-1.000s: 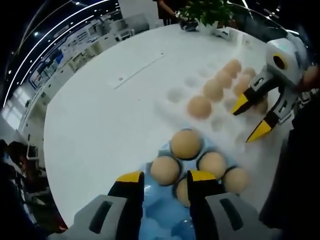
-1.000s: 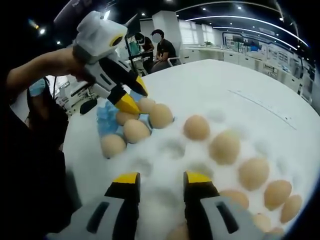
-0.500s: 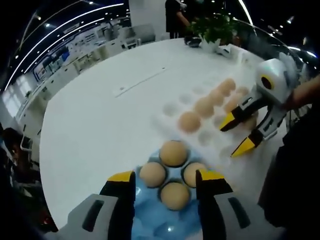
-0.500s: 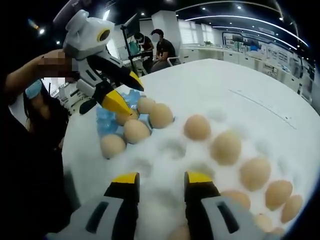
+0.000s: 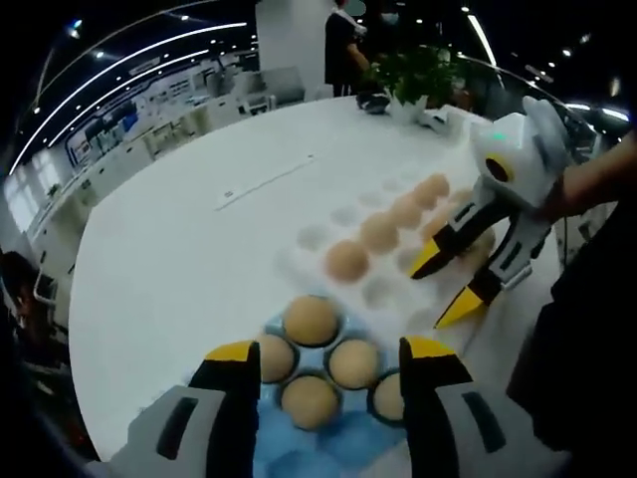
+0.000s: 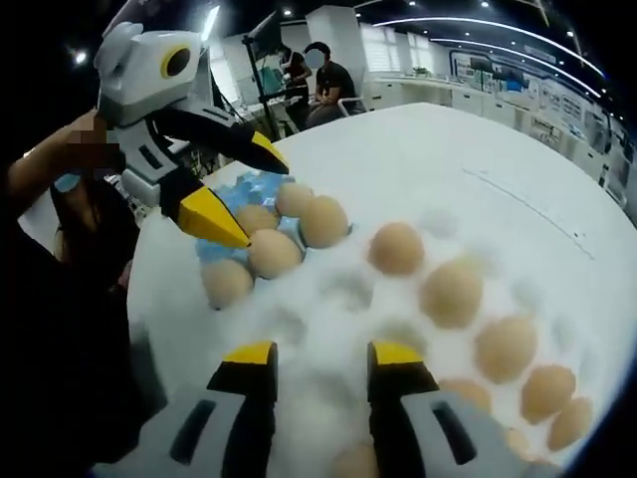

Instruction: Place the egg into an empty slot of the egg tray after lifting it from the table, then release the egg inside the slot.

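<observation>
Several brown eggs point(image 5: 311, 319) sit in a blue tray point(image 5: 338, 438) just beyond my left gripper point(image 5: 328, 354), which is open with nothing between its jaws. Further out lies a white egg tray point(image 5: 318, 237) with a row of eggs point(image 5: 378, 231) and empty slots. My right gripper point(image 5: 441, 289) hovers open over its near right part. In the right gripper view, my right gripper point(image 6: 320, 357) stands open above the white egg tray point(image 6: 348, 294). The left gripper point(image 6: 242, 187) hangs open over the blue tray's eggs point(image 6: 274, 252). More eggs point(image 6: 450, 292) fill the white tray's right side.
The round white table point(image 5: 179, 229) carries a thin strip point(image 5: 264, 182) near its middle and a potted plant point(image 5: 423, 70) at the far edge. A hand point(image 5: 597, 179) holds the right gripper. People point(image 6: 323, 90) sit beyond the table point(image 6: 448, 179).
My left gripper's jaws have spread a little and it has drawn back and up from the blue tray's eggs. The right gripper has stayed open over the white tray.
</observation>
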`<act>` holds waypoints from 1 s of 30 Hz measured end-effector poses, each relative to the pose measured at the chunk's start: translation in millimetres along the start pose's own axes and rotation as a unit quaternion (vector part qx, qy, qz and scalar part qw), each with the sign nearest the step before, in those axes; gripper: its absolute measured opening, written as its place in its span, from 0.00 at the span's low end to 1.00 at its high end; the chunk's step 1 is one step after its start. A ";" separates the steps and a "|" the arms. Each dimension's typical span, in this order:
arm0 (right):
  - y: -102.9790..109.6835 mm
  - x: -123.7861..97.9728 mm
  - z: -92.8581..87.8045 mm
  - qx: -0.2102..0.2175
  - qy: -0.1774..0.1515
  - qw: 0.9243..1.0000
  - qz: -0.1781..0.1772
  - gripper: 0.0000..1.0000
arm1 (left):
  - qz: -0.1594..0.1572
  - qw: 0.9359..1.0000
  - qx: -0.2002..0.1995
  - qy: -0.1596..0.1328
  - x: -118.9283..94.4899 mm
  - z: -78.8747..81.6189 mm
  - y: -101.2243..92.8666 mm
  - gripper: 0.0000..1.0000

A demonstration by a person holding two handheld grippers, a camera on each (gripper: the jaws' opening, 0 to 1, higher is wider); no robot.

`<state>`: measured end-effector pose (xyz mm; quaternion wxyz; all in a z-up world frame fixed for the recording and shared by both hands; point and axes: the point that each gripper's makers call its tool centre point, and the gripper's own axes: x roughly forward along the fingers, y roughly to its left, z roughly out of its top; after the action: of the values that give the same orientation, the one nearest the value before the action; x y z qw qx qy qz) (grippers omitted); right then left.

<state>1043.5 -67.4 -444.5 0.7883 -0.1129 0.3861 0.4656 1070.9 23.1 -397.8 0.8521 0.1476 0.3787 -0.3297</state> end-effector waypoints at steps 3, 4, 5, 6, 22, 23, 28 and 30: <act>-0.4 -4.9 -0.9 -0.004 0.006 1.000 0.000 0.36 | -0.001 1.000 -0.005 -0.004 0.1 -1.5 -4.0 0.59; -1.2 -7.3 -1.4 -0.005 0.008 1.000 -0.001 0.36 | -0.002 1.000 -0.006 -0.005 0.6 -2.5 -5.3 0.59; -1.7 -9.1 -1.7 -0.005 0.009 1.000 -0.002 0.36 | -0.002 1.000 -0.007 -0.005 0.8 -2.9 -5.8 0.60; -2.6 -10.9 -2.2 -0.006 0.011 1.000 -0.003 0.36 | -0.004 1.000 -0.007 -0.003 1.0 -4.5 -9.2 0.60; -21.7 -41.0 15.0 -0.002 -0.014 1.000 -0.027 0.33 | -0.012 1.000 -0.016 -0.002 3.0 -12.1 -20.4 0.66; -22.8 -42.2 15.0 -0.002 -0.016 0.999 -0.028 0.33 | -0.012 1.000 -0.016 -0.002 3.1 -12.4 -20.5 0.66; -30.6 -49.3 9.7 0.001 -0.014 0.999 -0.040 0.33 | -0.013 1.000 -0.020 0.001 4.5 -14.6 -22.7 0.66; -33.2 -53.4 7.6 -0.003 -0.014 0.999 -0.046 0.32 | -0.016 1.000 -0.020 0.000 5.0 -14.1 -24.6 0.66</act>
<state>1060.3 -115.8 -407.3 0.8138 -0.1265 0.3684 0.4314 1049.1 9.8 -411.0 0.8498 0.1247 0.3870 -0.3355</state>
